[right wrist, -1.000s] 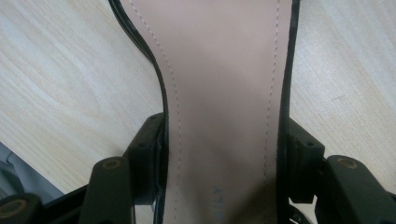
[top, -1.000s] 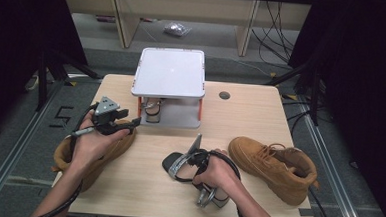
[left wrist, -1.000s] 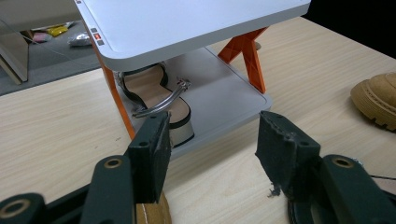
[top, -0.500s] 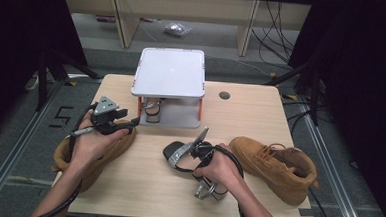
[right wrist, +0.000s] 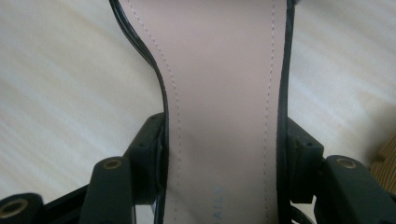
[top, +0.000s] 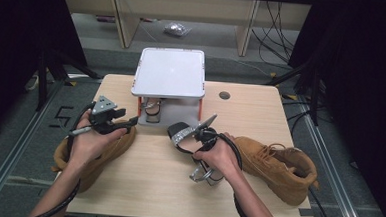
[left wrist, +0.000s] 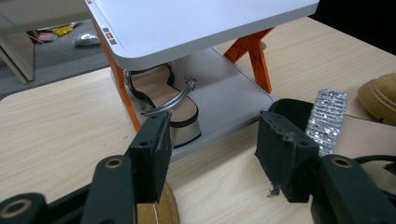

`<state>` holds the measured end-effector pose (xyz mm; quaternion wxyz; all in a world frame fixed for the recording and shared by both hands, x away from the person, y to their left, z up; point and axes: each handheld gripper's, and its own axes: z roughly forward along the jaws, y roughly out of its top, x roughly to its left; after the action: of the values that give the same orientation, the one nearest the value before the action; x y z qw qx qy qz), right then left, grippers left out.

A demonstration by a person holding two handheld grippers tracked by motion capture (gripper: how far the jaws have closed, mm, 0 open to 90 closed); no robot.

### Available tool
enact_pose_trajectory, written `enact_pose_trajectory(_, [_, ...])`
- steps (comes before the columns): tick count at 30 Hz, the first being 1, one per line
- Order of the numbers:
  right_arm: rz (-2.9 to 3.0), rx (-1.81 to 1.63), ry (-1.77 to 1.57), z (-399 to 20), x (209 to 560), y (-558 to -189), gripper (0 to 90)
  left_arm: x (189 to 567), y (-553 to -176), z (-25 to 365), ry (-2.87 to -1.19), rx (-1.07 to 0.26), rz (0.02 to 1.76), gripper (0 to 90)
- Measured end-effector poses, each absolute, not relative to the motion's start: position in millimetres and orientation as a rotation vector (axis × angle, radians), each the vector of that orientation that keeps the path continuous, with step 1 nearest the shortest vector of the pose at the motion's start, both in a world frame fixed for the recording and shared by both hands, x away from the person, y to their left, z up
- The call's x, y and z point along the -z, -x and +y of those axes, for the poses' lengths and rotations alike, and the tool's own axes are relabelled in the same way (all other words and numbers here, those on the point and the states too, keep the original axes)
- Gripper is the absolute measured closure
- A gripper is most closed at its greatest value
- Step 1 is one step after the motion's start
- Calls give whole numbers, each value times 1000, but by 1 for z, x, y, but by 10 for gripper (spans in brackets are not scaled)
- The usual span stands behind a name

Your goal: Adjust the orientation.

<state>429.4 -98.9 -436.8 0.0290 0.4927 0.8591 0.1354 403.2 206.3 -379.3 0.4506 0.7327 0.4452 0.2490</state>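
The right gripper (top: pixel 198 138) pinches a sandal (right wrist: pixel 224 93) by its sides, above the middle of the table (top: pixel 152 186). Its sparkly strap (top: pixel 182 136) points left. A boot (top: pixel 278 165) lies just right of that hand. The left gripper (left wrist: pixel 212 154) is spread wide with nothing in it, over another boot (top: pixel 96 156). Farther back, a second sandal (left wrist: pixel 163 91) sits on the low shelf (left wrist: pixel 229 93) of a small white rack (top: pixel 170 72), maybe on its side.

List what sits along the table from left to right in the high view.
Tan leather boot under the left hand → left tool → black heeled sandal with glittery strap in the right tool → tan lace-up boot.
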Motion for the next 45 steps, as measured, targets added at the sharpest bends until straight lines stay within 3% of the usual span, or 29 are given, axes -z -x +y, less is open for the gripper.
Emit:
enact_pose_trajectory(25, [2490, -461, -1767, -71, 442, -495, 438, 375, -405, 215, -1793, -638, 1104, 449])
enact_pose_trajectory(45, [2395, -452, -1913, -53, 462, -508, 437, 375, -404, 220, -1786, -646, 1112, 456])
